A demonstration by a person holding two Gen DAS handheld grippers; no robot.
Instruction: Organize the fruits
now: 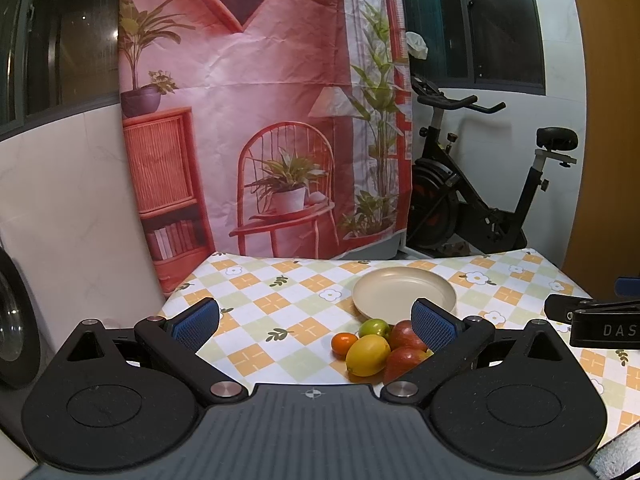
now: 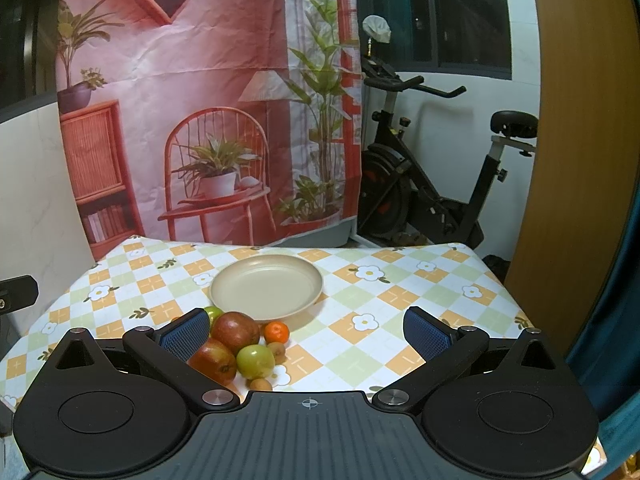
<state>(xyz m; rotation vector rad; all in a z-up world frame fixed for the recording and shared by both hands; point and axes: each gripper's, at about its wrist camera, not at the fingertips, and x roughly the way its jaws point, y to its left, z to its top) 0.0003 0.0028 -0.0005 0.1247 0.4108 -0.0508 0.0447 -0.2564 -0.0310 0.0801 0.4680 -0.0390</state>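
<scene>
A beige plate (image 1: pixel 404 290) (image 2: pixel 267 286) lies bare on the checked tablecloth. Just in front of it is a heap of fruit: a yellow lemon (image 1: pixel 368 355), a small orange (image 1: pixel 344 343) (image 2: pixel 276 331), a green fruit (image 1: pixel 374 328) (image 2: pixel 255 361), two red apples (image 1: pixel 406 334) (image 2: pixel 235 331) and a brown kiwi (image 2: pixel 276 351). My left gripper (image 1: pixel 316 324) is open, hovering left of the heap, its right finger (image 1: pixel 434 326) over the apples. My right gripper (image 2: pixel 306 336) is open too, its left finger (image 2: pixel 186 336) beside the apples. Neither holds anything.
A pink printed backdrop (image 1: pixel 256 112) hangs behind the table (image 2: pixel 400 280). A black exercise bike (image 1: pixel 480 184) stands at the back right. A white wall panel (image 1: pixel 72 208) lies to the left and a wooden door (image 2: pixel 580 160) to the right. The other gripper's tip (image 1: pixel 592 316) shows at the right edge.
</scene>
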